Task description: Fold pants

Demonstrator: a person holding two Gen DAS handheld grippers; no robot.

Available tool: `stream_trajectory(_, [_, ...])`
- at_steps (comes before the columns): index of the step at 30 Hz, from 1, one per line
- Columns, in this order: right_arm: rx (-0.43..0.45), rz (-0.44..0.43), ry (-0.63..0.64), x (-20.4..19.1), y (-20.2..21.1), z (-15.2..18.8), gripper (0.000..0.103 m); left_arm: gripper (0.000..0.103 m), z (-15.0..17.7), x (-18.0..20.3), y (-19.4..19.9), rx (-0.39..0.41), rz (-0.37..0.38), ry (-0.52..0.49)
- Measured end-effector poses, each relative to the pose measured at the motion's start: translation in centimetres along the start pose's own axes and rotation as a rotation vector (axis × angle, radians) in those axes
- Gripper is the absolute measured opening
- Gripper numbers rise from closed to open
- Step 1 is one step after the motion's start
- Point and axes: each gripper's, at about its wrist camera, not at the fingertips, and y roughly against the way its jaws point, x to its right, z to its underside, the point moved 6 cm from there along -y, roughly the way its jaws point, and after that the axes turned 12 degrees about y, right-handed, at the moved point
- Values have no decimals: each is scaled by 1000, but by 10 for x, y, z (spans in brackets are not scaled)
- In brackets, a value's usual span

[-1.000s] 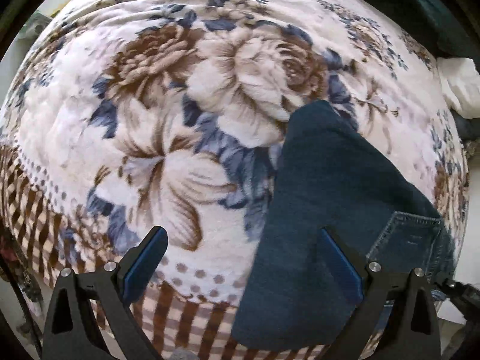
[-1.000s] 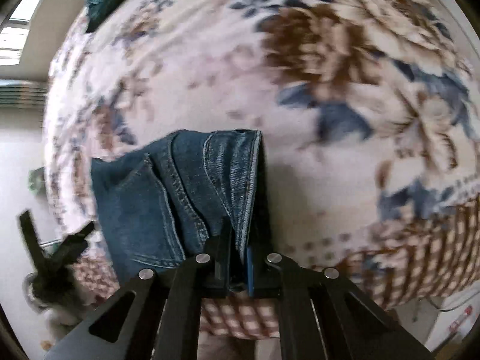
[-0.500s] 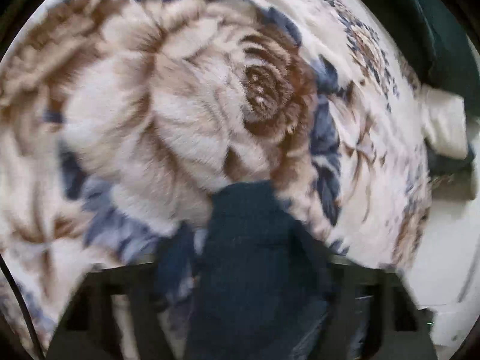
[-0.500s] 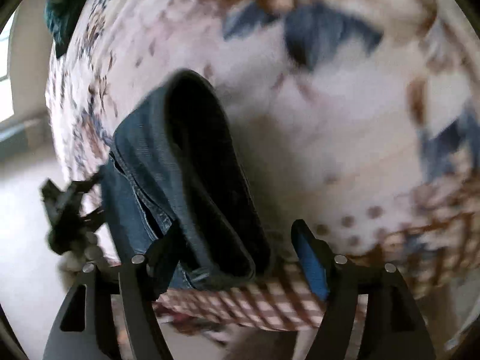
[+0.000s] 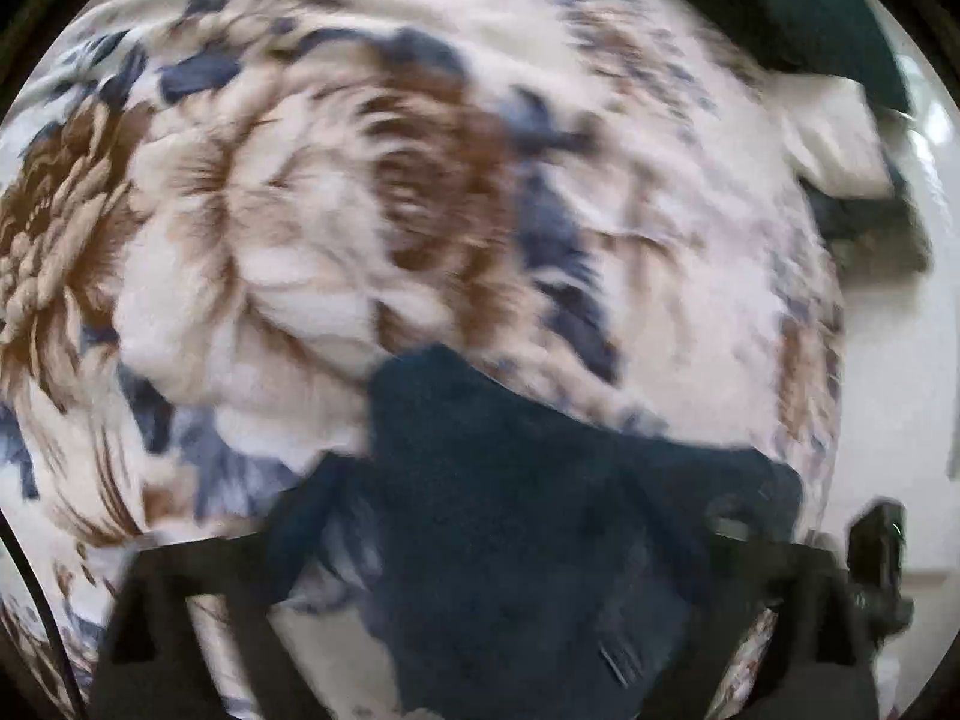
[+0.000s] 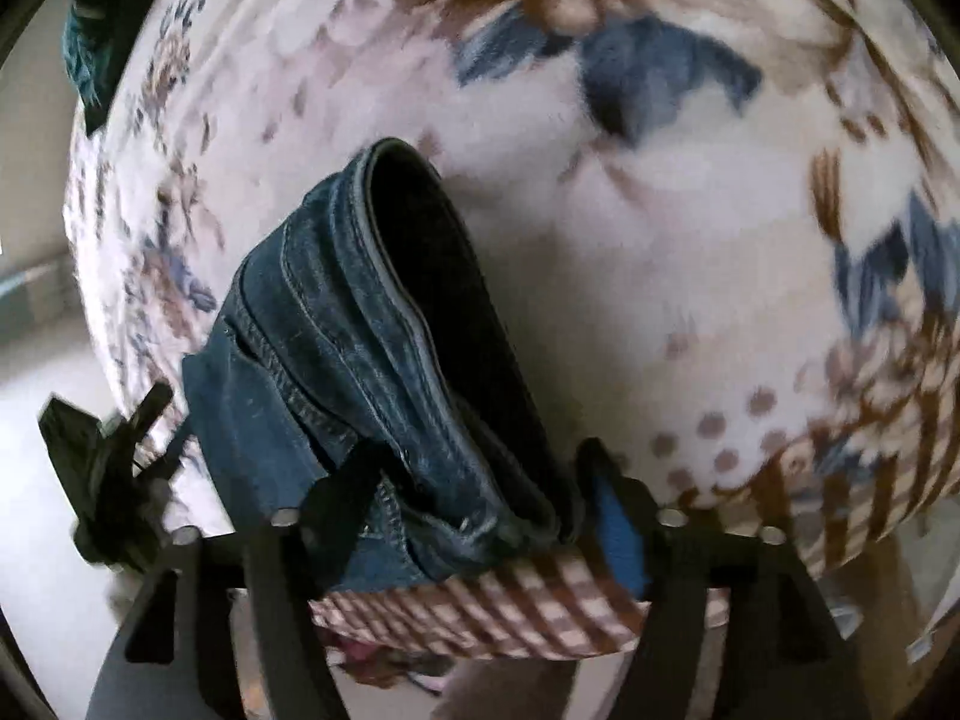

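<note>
The right gripper (image 6: 474, 510) stands open, its fingers either side of the folded jeans (image 6: 372, 372) at lower centre. The jeans lie on a flowered blanket (image 6: 660, 240), near its checked edge at the bottom; bare blanket fills the upper right. The left gripper (image 5: 480, 546), blurred, also stands open around the jeans (image 5: 510, 510); blanket (image 5: 270, 210) spreads above.

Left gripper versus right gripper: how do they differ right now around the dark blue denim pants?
The left gripper is motion-blurred, over plain dark denim; the right gripper is sharp, at the stitched, layered edge of the dark blue denim pants.

The right gripper straddles that thick fold at the floral blanket's checked border; the left gripper lies further in, over the flowers.

Both stand open, neither clamping the cloth.
</note>
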Motion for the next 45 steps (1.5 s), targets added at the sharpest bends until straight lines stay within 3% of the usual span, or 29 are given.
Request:
stream_trajectory(1, [-12, 5, -13, 4, -8, 4, 73, 102, 7, 1, 0, -14, 22, 6])
stream_trajectory(2, [13, 1, -30, 6, -10, 6, 61, 102, 12, -1, -1, -26, 31, 15])
stream_trajectory(3, [43, -17, -45, 9, -13, 8, 55, 102, 18, -5, -4, -37, 30, 29])
stream_trajectory(5, [80, 28, -27, 1, -9, 11, 33, 102, 24, -15, -6, -50, 18, 57])
stream_trajectory(8, [148, 58, 22, -22, 24, 17, 23, 102, 26, -28, 4, -26, 47, 109])
stream_trajectory(10, [183, 65, 21, -21, 52, 21, 23, 102, 23, -34, 11, -9, 59, 112])
stream_trajectory(13, [151, 97, 14, -5, 59, 25, 22, 102, 15, -35, 10, 6, 64, 121])
stream_trajectory(17, [54, 132, 2, 12, 20, 23, 24, 102, -2, -28, -9, -7, 63, 135])
stream_trajectory(19, [59, 157, 18, 13, 14, 19, 25, 102, -12, -26, -24, -22, 36, 157])
stream_trajectory(21, [72, 163, 11, 15, 10, 15, 26, 92, -21, -31, -31, 7, 49, 190])
stream_trajectory(23, [75, 150, -10, 18, 6, 12, 26, 46, -32, -43, -33, 40, 43, 238])
stream_trajectory(25, [74, 147, -8, 20, 0, 11, 27, 34, -40, -60, -31, 37, 104, 329])
stream_trajectory(26, [70, 148, -7, 19, -2, 10, 28, 33, -42, -65, -30, 27, 136, 362])
stream_trajectory(28, [61, 146, 19, 18, -1, 9, 35, 33, -39, -62, -22, 24, 157, 337])
stream_trajectory(30, [62, 72, 6, 11, -7, 6, 55, 41, -31, -50, -8, 34, 133, 258])
stream_trajectory(31, [68, 30, -12, 8, -9, 6, 72, 66, -26, -45, -3, 21, 155, 243])
stream_trajectory(32, [90, -27, -48, 10, -4, 11, 83, 98, -19, -40, 2, 7, 190, 232])
stream_trajectory(33, [105, -46, -61, 12, -1, 14, 86, 103, -12, -35, 8, 3, 221, 222])
stream_trajectory(35, [132, -124, -106, 14, 0, 25, 87, 103, 8, -27, 17, -6, 262, 201])
stream_trajectory(40, [110, -294, -164, 14, -45, 37, 87, 103, 46, -28, -12, -126, 258, 199])
stream_trajectory(43, [122, -415, -204, 12, -82, 24, 101, 103, 56, -35, -30, -161, 266, 219])
stream_trajectory(45, [159, -448, -207, 8, -87, 14, 102, 103, 53, -37, -33, -156, 277, 220])
